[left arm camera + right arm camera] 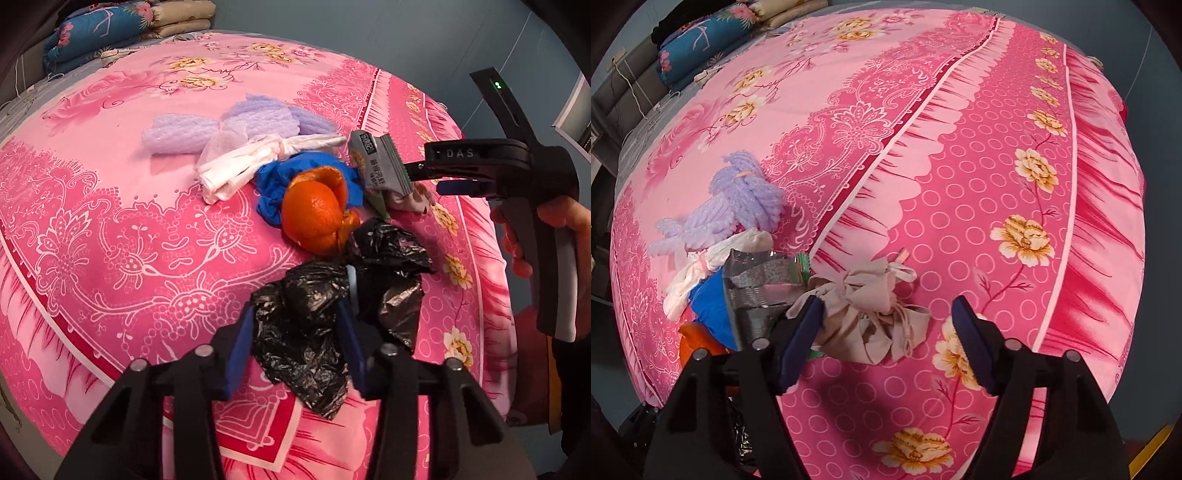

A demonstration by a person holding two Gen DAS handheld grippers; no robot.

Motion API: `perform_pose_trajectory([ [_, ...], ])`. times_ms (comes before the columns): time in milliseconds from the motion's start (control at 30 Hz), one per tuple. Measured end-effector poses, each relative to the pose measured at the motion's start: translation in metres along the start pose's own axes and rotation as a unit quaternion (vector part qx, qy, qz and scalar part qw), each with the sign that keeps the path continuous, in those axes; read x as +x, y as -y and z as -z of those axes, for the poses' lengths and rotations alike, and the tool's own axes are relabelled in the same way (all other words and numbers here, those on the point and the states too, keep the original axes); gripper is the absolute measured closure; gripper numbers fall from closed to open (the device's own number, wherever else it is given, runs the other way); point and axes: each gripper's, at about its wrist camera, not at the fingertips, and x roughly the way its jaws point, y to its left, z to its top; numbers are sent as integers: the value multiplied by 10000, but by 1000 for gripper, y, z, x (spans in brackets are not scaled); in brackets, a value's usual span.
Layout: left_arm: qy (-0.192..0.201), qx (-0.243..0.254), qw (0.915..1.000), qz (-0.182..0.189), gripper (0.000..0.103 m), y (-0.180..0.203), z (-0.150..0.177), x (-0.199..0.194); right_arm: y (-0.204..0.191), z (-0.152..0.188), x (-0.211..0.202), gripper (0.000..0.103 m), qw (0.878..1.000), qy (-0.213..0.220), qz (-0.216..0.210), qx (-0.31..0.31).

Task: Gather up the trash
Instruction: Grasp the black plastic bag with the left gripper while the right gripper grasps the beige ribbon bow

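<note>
Trash (317, 206) near bed edge (495, 280); left tongs (295, 332) grip black bag (306, 332), right tongs (886, 332) wide.

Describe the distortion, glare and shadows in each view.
Left wrist view: fisheye bulges the bed; glare glints on the black plastic bag. Right wrist view: same bulge, dark corners, a soft shadow under the beige cloth bundle.

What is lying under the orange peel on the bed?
The orange peel rests partly on crumpled blue plastic and touches the black bag in front. Whatever lies directly beneath the peel is covered; only the pink bedsheet shows around it.
</note>
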Motion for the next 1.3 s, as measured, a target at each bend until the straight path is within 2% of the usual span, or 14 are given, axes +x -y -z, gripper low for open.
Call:
perform_pose_trajectory([
  [133, 37, 80, 10000, 45, 86, 5, 2, -4, -6, 2, -3, 56, 9999, 62, -55, -115],
  [200, 57, 116, 9999, 46, 89, 6, 3, -7, -8, 3, -5, 69, 9998, 108, -73, -161],
  [233, 59, 112, 9999, 74, 91, 7, 4, -9, -9, 3, -6, 82, 9997, 125, -57, -177],
  [367, 82, 104, 9998, 143, 93, 9, 5, -14, -10, 5, -8, 97, 9995, 173, -12, -261],
  [567, 154, 97, 9995, 254, 96, 12, 5, -23, -8, 9, -15, 101, 9992, 243, -24, -304],
  [800, 286, 87, 9989, 356, 96, 14, 6, -41, 2, 11, -37, 101, 9990, 348, -267, -116],
  [1233, 515, 17, 9979, 385, 96, 17, 14, -71, 18, 18, -86, 102, 9965, 723, -426, -52],
  [1300, 540, 14, 9978, 389, 96, 17, 14, -75, 19, 17, -83, 102, 9965, 607, -555, -171],
])
